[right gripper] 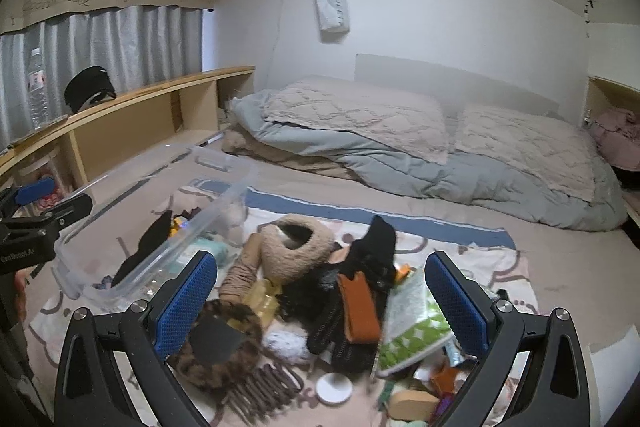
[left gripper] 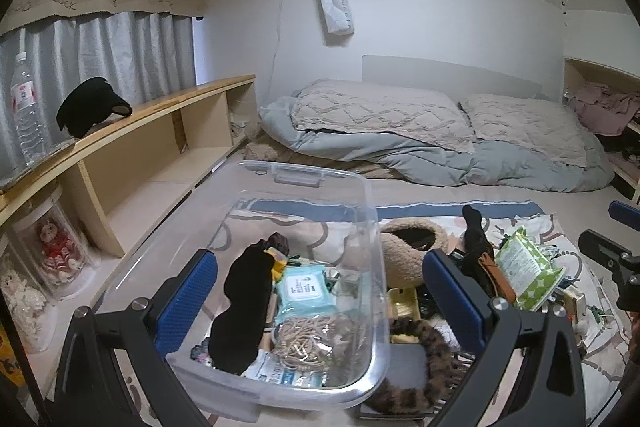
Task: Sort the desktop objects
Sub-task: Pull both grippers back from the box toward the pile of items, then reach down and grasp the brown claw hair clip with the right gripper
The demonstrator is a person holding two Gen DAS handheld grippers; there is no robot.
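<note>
Heap of unsorted small things on the patterned cream-and-blue blanket, right of the clear plastic storage bin. In the heap: tan fleece slipper-shaped pouch toward the blanket's far edge; black knitted glove draped over an orange-brown leather case; green-and-white patterned wipes pack at the right; leopard-print fluffy scrunchie at the near left; brown plastic hair comb-clip and small white round lid toward the near edge.

Bin already partly filled: long black fabric eye mask, pale blue wipes packet, coil of beige string in a clear bag.

Right gripper directly above the heap, jaws spread wide, nothing between the blue pads. Orange-brown case lying almost centred between them, long axis running roughly away from the camera, so roughly in line with the fingers; a close across its narrow width looks workable. Glove overlapping its far end — risk of lifting both.

Left gripper over the bin's near right wall, equally wide open, empty; one finger over the bin interior, the other over the heap side.

Heap clearly nearer the right gripper; bin nearer the left. Probable next move: right picks, carries left into the bin. Sorting judged partway along, much still loose.
</note>
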